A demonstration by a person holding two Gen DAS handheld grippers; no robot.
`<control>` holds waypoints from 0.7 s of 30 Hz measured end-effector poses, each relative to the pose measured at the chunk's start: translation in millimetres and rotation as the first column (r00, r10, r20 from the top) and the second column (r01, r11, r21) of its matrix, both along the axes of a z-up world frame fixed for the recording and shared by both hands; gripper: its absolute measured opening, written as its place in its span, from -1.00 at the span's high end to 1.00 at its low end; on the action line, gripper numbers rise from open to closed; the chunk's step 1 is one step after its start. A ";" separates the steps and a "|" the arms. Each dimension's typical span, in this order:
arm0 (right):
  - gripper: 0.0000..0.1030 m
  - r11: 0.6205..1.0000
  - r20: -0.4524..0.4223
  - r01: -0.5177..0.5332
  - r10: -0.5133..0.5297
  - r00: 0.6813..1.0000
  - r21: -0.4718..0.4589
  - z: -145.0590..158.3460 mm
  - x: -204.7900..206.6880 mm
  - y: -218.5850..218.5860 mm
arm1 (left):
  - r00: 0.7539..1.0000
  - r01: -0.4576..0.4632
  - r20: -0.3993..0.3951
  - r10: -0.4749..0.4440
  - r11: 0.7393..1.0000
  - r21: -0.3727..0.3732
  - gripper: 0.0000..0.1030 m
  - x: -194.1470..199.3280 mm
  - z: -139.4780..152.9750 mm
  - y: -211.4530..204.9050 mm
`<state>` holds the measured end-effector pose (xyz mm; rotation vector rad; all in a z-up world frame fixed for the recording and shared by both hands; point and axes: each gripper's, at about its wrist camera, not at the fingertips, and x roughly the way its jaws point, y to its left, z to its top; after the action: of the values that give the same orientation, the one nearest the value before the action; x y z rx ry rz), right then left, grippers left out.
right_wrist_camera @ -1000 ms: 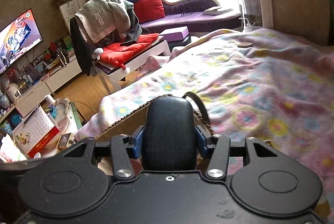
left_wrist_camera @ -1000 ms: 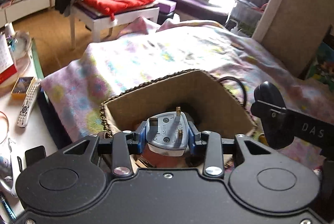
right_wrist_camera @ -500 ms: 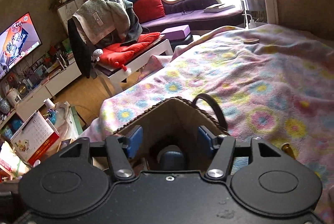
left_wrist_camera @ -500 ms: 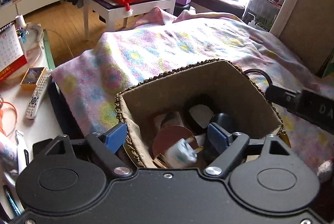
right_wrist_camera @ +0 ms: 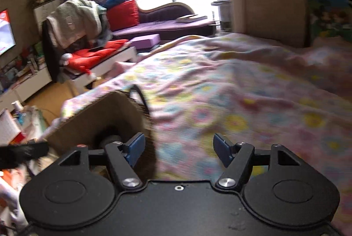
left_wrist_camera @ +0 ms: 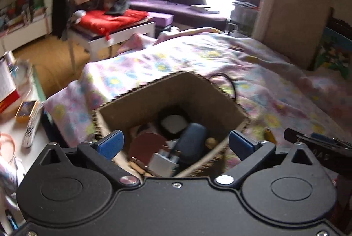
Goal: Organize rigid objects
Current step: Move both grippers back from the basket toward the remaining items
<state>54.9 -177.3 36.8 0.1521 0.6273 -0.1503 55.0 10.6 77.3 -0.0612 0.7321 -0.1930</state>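
Note:
A brown woven basket [left_wrist_camera: 140, 102] stands on the flowered bedspread. Inside lie a grey plug adapter [left_wrist_camera: 161, 162], a dark oval case [left_wrist_camera: 191, 143], a reddish disc [left_wrist_camera: 145, 146] and a black-and-white round item [left_wrist_camera: 172, 122]. My left gripper [left_wrist_camera: 175, 146] is open and empty just above the basket's near side. My right gripper [right_wrist_camera: 179, 149] is open and empty over the bedspread, right of the basket [right_wrist_camera: 94, 117]. The right gripper also shows in the left wrist view [left_wrist_camera: 319, 143].
The flowered bedspread [right_wrist_camera: 242, 104] stretches away to the right. A small yellow item [left_wrist_camera: 269, 135] lies on it beside the basket. A side table with a remote [left_wrist_camera: 33, 128] and a small box [left_wrist_camera: 26, 111] stands at the left. A white bench with red cushions [left_wrist_camera: 110, 20] stands beyond.
Both grippers opened and dropped their loads into the basket: the plug adapter from the left, the dark oval case from the right. The right gripper then moved right, off the basket.

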 end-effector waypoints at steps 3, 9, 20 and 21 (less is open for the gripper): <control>-0.42 0.996 0.000 0.065 -0.065 0.998 -0.054 -8.5 -22.9 -21.7 | 0.998 0.059 0.008 -0.059 0.998 0.018 -0.92 -11.5 -3.0 -18.1; -0.47 0.963 0.009 0.191 -0.193 0.981 -0.190 -34.3 -72.5 -61.0 | 0.984 0.175 -0.043 -0.174 0.984 0.034 -0.92 -27.5 -27.8 -47.5; -0.55 0.947 0.008 0.225 -0.229 0.973 -0.229 -92.5 -120.2 -86.6 | 0.941 0.325 -0.124 -0.316 0.944 0.060 -0.92 -29.2 -61.0 -102.9; -0.55 0.947 0.016 0.222 -0.225 0.974 -0.232 -94.0 -119.2 -86.7 | 0.938 0.331 -0.131 -0.321 0.942 0.058 -0.92 -26.5 -62.1 -107.5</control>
<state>-64.2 -264.1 -57.2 -0.0047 0.5973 -0.4428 28.4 -96.9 15.2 0.1274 0.8672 -0.4807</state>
